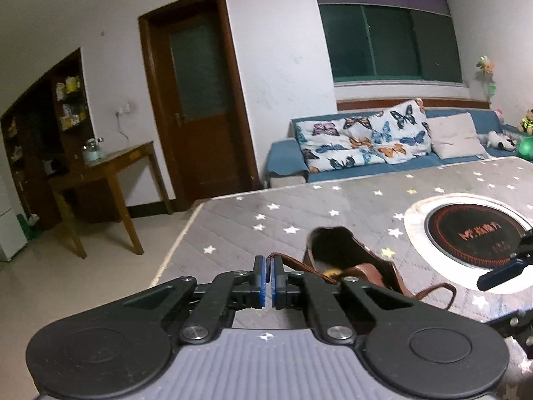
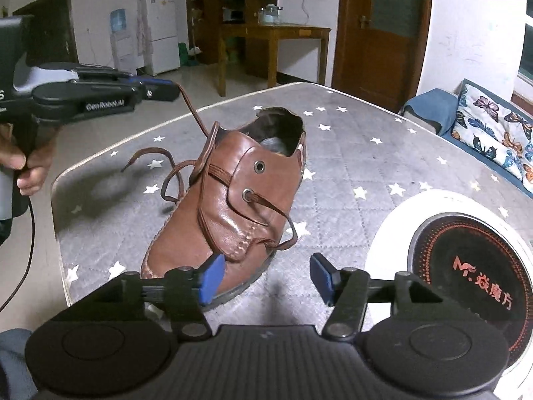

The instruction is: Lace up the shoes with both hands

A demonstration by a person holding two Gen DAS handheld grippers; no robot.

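A brown leather shoe (image 2: 233,213) lies on the grey star-patterned table cover (image 2: 366,153), its toe towards my right gripper. In the left wrist view the shoe (image 1: 349,256) sits just right of the fingers. My left gripper (image 1: 269,278) is shut on one end of the brown lace (image 1: 299,265). The right wrist view shows this left gripper (image 2: 170,87) raised at the upper left, with the lace (image 2: 195,116) running taut down to the shoe's far side. My right gripper (image 2: 266,280) stands open just before the toe, nothing between its pads. Another lace end (image 2: 286,223) hangs from the lower eyelet.
A round black induction hob (image 2: 466,266) in a white ring is set into the table to the right of the shoe. The table's left edge (image 2: 56,200) drops to a tiled floor. A person's hand (image 2: 30,166) holds the left gripper's handle. A blue sofa (image 1: 366,163) stands behind the table.
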